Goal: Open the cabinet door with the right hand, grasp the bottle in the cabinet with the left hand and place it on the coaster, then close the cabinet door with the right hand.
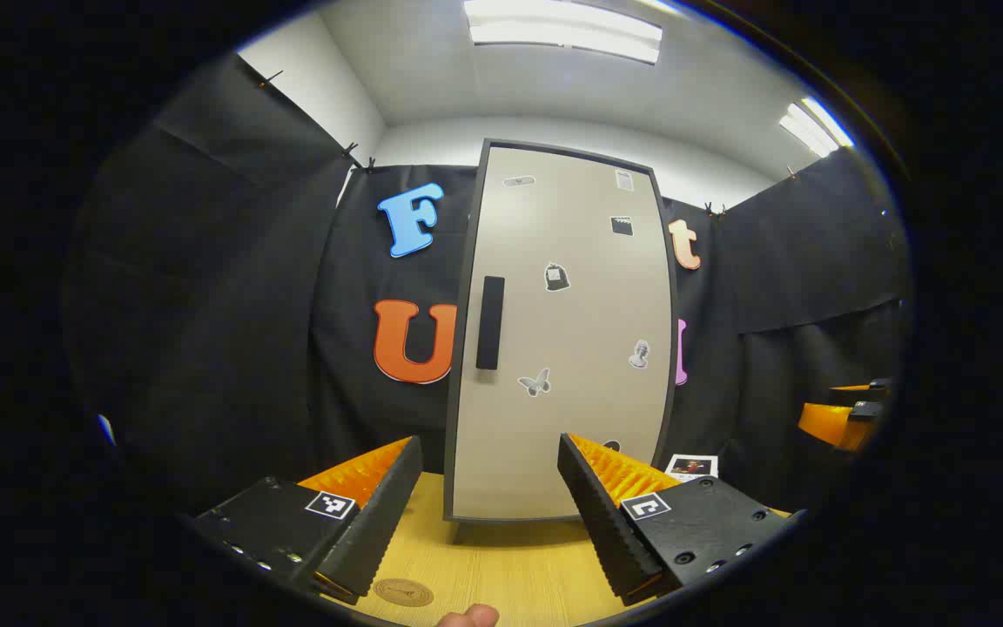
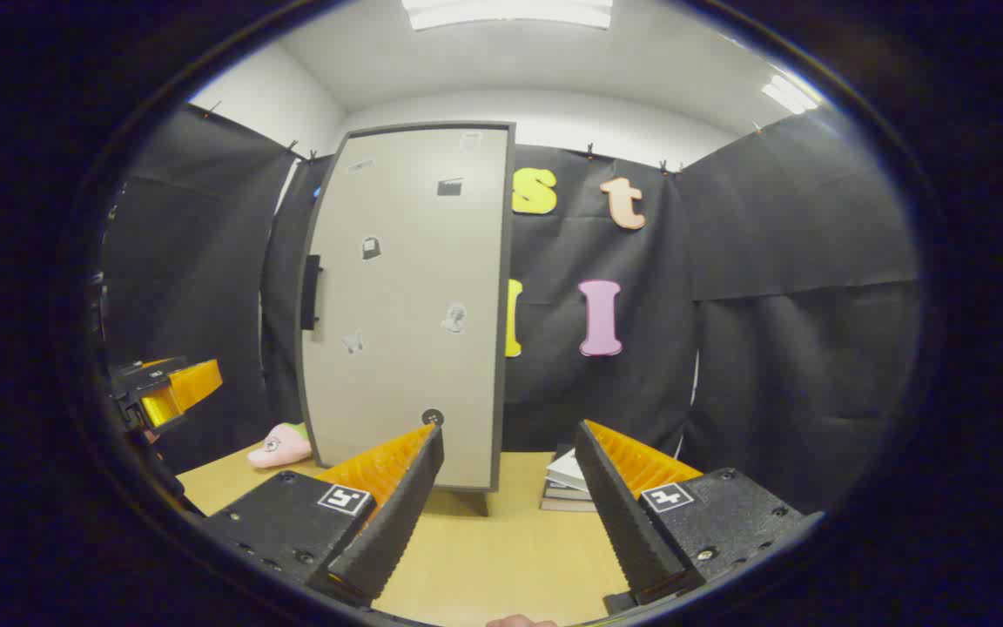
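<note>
Cabinet point(image 1: 562, 348) comes first by size: a tall, pale grey cupboard with a dark grey frame stands upright on the light wooden tabletop point(image 1: 510, 566), its door shut, so the bottle inside cannot be seen. In the right gripper view the same cabinet point(image 2: 406, 305) stands to the left of centre. A long black vertical handle point(image 1: 490, 322) sits near the door's left edge, and small black-and-white stickers point(image 1: 556, 277) are scattered over the door face. In the right gripper view a short stack of books point(image 2: 569, 488) lies on the table just right of the cabinet's foot, and a pink soft toy point(image 2: 279, 446) lies on the table to the cabinet's left. The left gripper point(image 1: 488, 509) hovers above the table in front of the cabinet, its fingers spread wide with nothing between them; it also shows at the left edge of the right gripper view point(image 2: 166, 392). The right gripper point(image 2: 510, 501) is likewise held low before the cabinet, fingers wide apart and holding nothing, and it appears at the right edge of the left gripper view point(image 1: 845, 414). A small photo card point(image 1: 691, 466) lies beside the cabinet's right foot. A round brown coaster point(image 1: 403, 592) lies flat on the table near the left gripper's left finger, well in front of the cabinet. A fingertip point(image 1: 467, 616) shows at the bottom edge.
</note>
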Demonstrator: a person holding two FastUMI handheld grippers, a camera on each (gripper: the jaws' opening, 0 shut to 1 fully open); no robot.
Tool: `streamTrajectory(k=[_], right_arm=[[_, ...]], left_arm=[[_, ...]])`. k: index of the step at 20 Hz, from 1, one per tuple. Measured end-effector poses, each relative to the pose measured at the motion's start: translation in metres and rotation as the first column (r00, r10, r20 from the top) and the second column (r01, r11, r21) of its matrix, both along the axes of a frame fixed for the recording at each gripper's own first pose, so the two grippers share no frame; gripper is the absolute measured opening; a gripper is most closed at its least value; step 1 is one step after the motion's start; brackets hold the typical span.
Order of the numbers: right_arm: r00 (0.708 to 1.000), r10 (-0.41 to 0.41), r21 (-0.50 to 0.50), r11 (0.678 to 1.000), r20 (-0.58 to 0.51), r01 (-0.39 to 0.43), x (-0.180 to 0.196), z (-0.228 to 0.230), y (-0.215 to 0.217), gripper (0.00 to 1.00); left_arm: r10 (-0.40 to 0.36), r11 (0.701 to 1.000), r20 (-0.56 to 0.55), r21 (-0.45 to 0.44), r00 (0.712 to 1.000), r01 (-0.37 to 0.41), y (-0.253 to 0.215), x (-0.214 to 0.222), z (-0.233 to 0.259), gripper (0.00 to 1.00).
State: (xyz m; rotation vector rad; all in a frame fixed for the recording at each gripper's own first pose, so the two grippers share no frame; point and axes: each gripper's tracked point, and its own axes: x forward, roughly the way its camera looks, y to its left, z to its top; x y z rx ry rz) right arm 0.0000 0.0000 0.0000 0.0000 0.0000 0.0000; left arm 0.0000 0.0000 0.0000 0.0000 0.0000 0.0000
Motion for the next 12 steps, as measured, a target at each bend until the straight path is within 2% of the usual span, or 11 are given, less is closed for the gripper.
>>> streamTrajectory(k=[4,5,12], right_arm=[[0.994,0.106,0.078,0.991,0.027,-0.108,0.001,0.007,0.029,0.96],[0.993,0.111,0.094,0.989,0.034,-0.113,0.000,0.009,0.029,0.98],[0.995,0.064,0.083,0.994,0.083,-0.071,-0.007,0.018,0.014,0.98]], left_arm=[[0.011,1.000,-0.011,0.003,1.000,-0.011,0.003,-0.008,-0.003,0.95],[0.013,1.000,-0.008,0.006,1.000,-0.013,0.003,-0.009,-0.003,0.95],[-0.005,1.000,0.016,0.016,1.000,0.005,-0.005,-0.010,0.002,0.95]])
